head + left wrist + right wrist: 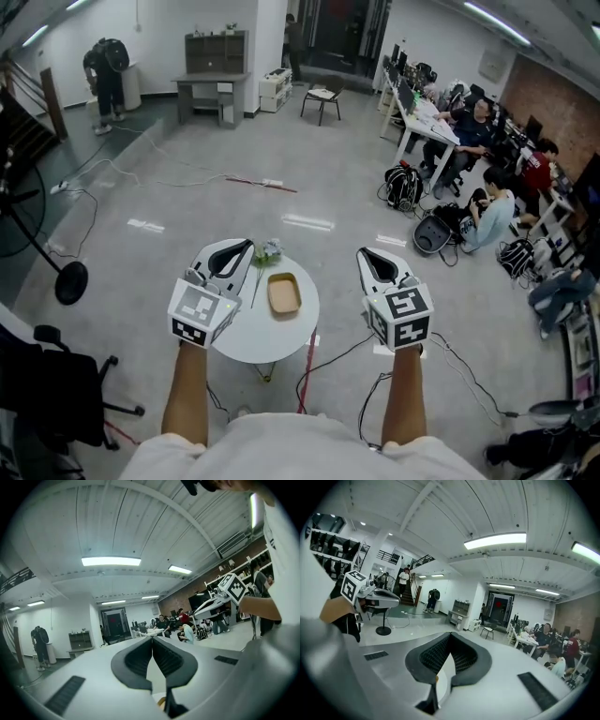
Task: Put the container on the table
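The left hand-held gripper [242, 247], jaws together and empty, hovers at the surface's [248, 342] 10 o'clock edge. The tan container [283, 293] lies on it toward 1 o'clock, so placing looks done. The right hand-held gripper [366, 255], also pinched empty, hangs past 2 o'clock; next, probably just keep both clear

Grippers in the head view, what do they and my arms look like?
The left gripper and right gripper are white shells with black ridged pads, each carrying a white cube with black square markers. A white short-sleeved top is worn; forearms are bare.

Glossy grey floor [281, 202], smooth white table [251, 339]
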### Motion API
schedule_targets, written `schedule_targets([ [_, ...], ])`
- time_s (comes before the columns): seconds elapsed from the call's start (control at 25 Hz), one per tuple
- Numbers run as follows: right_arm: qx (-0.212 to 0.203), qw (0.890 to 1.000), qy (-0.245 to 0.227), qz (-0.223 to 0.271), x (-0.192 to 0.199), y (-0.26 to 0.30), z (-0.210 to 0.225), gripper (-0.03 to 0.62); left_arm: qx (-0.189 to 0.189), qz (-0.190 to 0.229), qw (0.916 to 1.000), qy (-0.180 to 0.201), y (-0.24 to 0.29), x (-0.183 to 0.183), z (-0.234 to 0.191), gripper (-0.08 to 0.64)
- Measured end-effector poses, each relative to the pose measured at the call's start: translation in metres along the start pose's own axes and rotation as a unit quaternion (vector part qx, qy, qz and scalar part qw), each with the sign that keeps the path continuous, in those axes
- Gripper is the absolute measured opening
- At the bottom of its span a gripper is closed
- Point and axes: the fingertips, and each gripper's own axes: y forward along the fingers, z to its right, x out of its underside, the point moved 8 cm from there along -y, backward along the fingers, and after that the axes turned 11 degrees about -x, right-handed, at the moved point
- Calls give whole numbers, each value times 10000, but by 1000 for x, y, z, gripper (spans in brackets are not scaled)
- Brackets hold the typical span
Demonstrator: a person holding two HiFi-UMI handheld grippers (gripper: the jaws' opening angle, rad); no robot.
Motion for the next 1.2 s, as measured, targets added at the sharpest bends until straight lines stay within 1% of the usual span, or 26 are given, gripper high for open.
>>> schedule_targets([
  [0.12, 94, 9998, -108, 124, -6, -10, 1, 12, 40, 73, 9999, 91, -2, -9, 3, 20],
  [0.32, 65, 9997, -150, 186, -18, -13, -3, 12, 113, 125, 9998, 146, -2, -17, 8, 20],
  [0.96, -38, 9997, -194, 117, -14, -3, -10, 12, 60, 17, 9999, 140, -6, -7, 3, 20],
  [1.2, 10, 9997, -221, 80, -5, 5, -1, 12, 82, 22, 9999, 111, 2, 0, 2, 20],
])
